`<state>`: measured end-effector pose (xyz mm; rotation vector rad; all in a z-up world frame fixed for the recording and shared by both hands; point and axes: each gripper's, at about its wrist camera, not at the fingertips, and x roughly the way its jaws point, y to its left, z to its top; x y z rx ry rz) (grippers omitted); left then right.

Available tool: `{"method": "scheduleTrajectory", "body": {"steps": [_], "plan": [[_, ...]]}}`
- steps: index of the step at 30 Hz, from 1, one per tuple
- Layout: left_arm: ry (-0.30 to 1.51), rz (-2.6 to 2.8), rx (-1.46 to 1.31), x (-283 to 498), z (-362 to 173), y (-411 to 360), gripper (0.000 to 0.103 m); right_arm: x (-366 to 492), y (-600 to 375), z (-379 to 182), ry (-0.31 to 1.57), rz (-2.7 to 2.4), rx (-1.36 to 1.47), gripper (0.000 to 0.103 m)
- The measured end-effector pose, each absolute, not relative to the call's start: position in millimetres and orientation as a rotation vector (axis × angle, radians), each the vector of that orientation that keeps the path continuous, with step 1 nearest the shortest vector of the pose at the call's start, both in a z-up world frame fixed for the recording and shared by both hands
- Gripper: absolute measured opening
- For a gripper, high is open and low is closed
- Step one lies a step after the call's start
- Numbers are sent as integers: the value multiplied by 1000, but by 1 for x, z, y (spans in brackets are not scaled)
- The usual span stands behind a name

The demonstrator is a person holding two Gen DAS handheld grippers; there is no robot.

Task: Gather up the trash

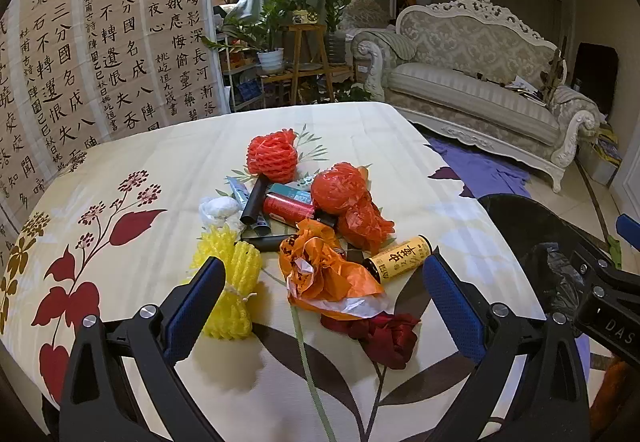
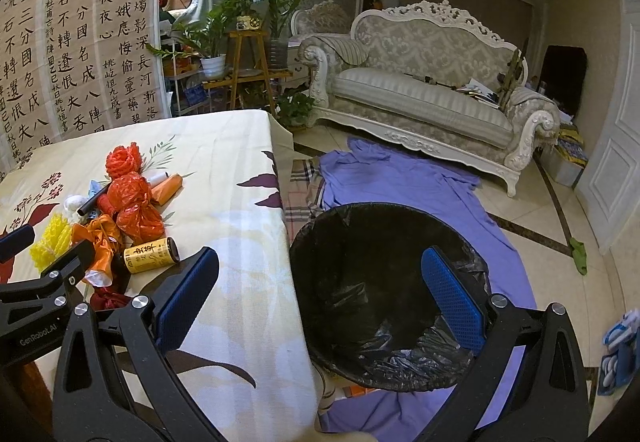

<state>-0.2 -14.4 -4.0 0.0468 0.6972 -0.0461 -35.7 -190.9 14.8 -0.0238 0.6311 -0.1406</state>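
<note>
Left wrist view: left gripper (image 1: 324,274) spread wide, empty, over the trash pile (image 1: 304,226) on the floral tablecloth (image 1: 120,182); orange bag (image 1: 324,274) sits between its fingers, yellow foam net (image 1: 232,282) beside the left one. Right gripper (image 2: 320,274) also spread, empty, above the black-lined bin (image 2: 360,242) just right of the table edge, apart from the pile.
</note>
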Motion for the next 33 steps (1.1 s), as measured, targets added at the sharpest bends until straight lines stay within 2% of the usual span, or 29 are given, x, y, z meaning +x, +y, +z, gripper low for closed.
{"method": "scheduleTrajectory", "body": {"steps": [22, 23, 25, 26, 28, 33], "plan": [[715, -59, 39, 2, -7, -5, 96, -34, -192, 9, 655, -132, -2, 98], [717, -58, 37, 2, -7, -3, 96, -33, -191, 8, 661, -125, 1, 97], [724, -56, 33, 1, -8, 3, 92, -32, -189, 7, 675, -109, 6, 86], [726, -46, 31, 1, -9, 7, 83, -30, -188, 6, 683, -99, 8, 83], [742, -33, 21, 0, -10, 16, 76, -29, -184, 4, 690, -86, 8, 82], [756, 8, 5, -2, -12, 40, 75, -27, -178, 2, 698, -58, 12, 75]]}}
